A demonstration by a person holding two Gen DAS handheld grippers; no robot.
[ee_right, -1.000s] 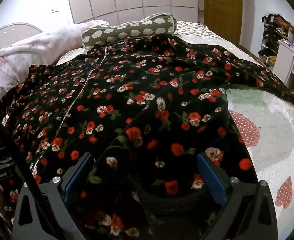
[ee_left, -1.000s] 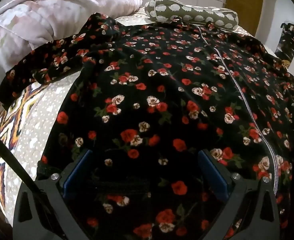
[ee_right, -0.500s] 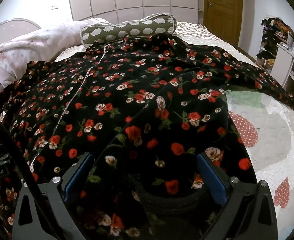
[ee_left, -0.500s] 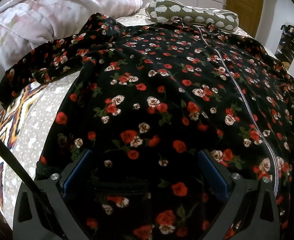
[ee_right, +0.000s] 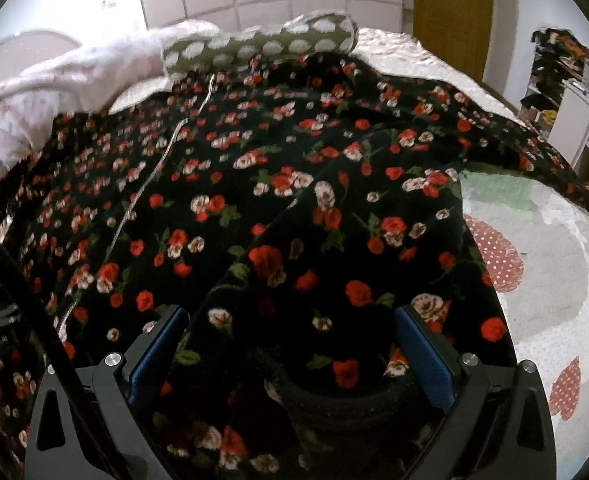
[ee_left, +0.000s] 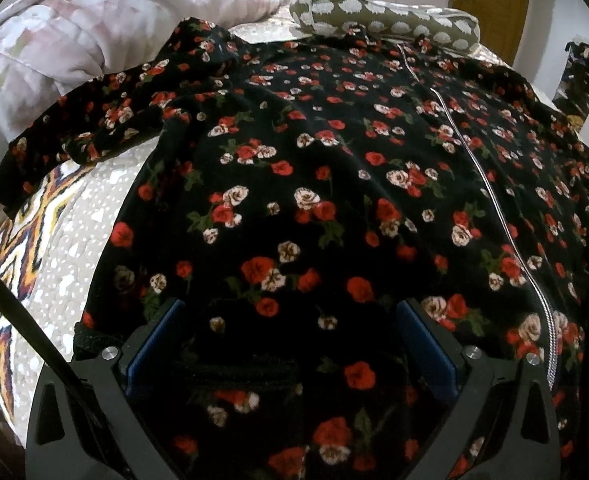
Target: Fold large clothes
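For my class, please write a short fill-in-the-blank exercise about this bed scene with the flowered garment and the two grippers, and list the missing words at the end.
1. The black garment is printed with red and white ____.
2. A silver ____ runs down the front of the garment.
3. The olive pillow at the head of the bed bears white ____.
4. The left gripper and the right gripper both have their blue pads wide ____.

Missing words: flowers; zipper; spots; apart

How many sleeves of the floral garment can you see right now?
2. One sleeve lies out left against the pink duvet; the other sleeve stretches right toward the shelves.
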